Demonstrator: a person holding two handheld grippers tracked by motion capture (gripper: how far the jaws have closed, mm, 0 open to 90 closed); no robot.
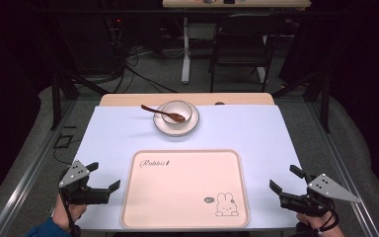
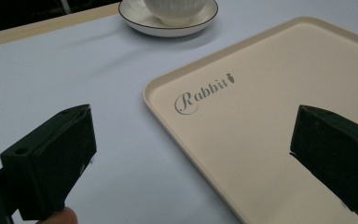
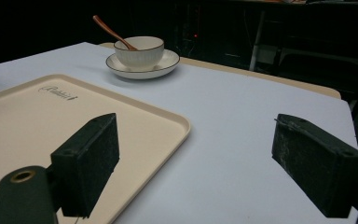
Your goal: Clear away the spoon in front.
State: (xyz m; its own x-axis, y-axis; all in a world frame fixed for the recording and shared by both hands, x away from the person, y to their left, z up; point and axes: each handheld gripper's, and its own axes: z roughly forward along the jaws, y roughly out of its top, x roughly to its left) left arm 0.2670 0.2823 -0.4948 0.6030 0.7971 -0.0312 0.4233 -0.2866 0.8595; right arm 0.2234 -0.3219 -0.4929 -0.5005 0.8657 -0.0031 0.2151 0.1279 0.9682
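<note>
High view has both the left gripper (image 1: 105,177) and right gripper (image 1: 286,181) wide open and empty flanking the tray (image 1: 185,217), bowl (image 1: 176,112) and spoon (image 1: 162,113) sitting on the saucer (image 1: 192,126) at the far edge, so I'd reach in low and grab the saucer rim, not the bowl

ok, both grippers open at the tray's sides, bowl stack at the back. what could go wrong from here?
1. The spoon lies loose in the bowl, handle overhanging the rim; lifting or nudging the bowl could tip it out.
2. The bowl rests unsecured on the saucer; gripping the saucer alone could let it slide.
3. The tray is shallow-rimmed and flat on the table; the left gripper or right gripper may push it rather than grip it.
</note>
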